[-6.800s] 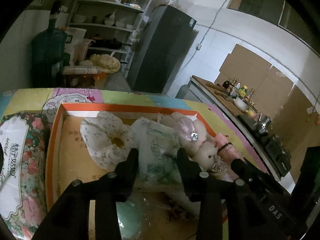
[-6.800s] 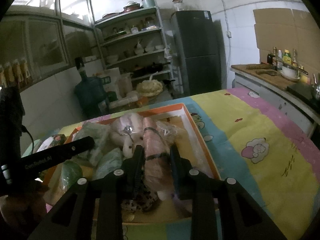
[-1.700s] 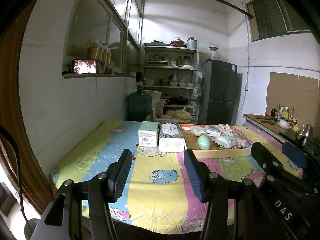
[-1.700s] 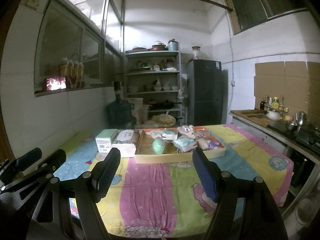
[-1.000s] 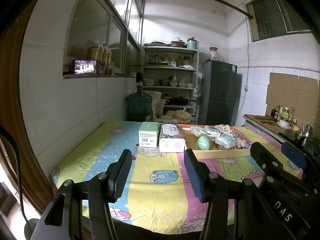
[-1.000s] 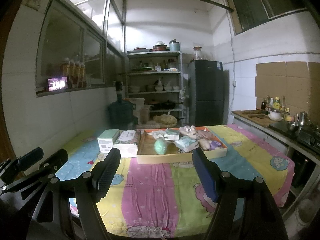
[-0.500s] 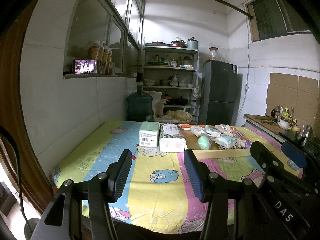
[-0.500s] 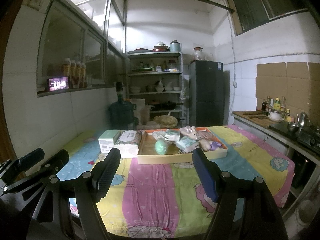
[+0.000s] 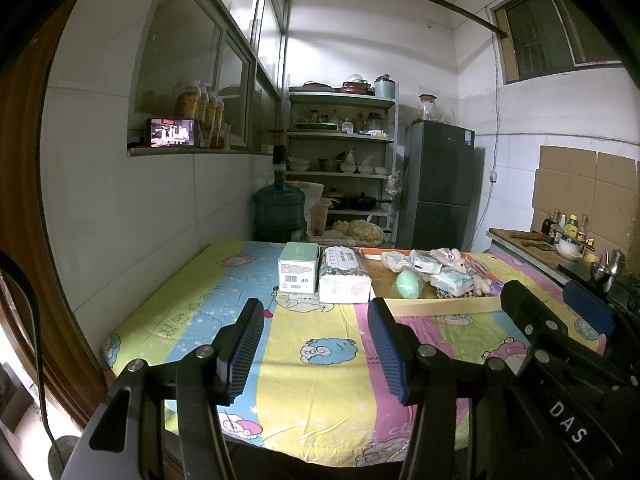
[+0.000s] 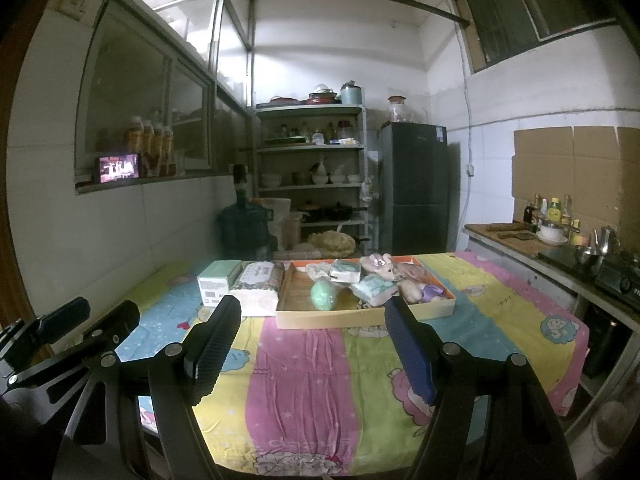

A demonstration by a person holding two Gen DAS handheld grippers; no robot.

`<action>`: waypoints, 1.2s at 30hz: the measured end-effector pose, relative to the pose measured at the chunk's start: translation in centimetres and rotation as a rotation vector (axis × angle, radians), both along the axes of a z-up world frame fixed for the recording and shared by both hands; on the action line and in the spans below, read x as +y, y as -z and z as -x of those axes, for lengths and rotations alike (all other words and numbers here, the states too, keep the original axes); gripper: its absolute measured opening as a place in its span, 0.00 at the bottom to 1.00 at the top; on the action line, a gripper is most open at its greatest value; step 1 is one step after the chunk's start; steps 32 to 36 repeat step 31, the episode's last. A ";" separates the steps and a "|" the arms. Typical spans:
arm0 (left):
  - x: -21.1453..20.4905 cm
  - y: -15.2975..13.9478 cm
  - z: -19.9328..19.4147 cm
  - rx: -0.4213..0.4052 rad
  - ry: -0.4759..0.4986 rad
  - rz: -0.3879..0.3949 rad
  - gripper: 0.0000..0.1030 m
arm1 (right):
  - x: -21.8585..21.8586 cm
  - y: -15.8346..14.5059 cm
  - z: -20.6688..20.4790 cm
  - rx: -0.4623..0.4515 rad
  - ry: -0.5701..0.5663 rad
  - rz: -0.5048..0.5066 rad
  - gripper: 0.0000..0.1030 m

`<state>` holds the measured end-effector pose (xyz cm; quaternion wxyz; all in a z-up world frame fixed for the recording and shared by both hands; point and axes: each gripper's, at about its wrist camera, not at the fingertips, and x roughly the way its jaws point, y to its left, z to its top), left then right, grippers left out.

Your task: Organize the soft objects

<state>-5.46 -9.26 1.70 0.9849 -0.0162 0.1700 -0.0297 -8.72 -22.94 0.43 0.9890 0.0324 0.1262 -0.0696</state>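
Both grippers, left [image 9: 316, 344] and right [image 10: 312, 344], now pulled back, jaws apart, empty; soft items packed in tray [image 10: 360, 318] at frame centre; sorting apparently finished

The black right hand-held gripper [image 10: 312, 344] is covering the near corners of the shallow orange-rimmed cardboard tray [image 10: 447, 305]. The small plush toys [image 10: 416, 282] piled at its far right are overlapping, too small to separate. In the left wrist view, the cartoon-print desk [image 9: 320, 368] is running behind the black left hand-held gripper [image 9: 316, 350].
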 end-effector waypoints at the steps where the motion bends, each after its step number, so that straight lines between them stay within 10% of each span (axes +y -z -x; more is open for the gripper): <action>1: 0.0 0.0 0.0 0.000 0.000 0.000 0.52 | 0.0 0.0 0.0 0.000 0.000 0.000 0.74; 36: 0.0 0.0 0.1 0.002 0.004 0.000 0.52 | 0.3 0.2 0.0 -0.001 -0.001 0.000 0.74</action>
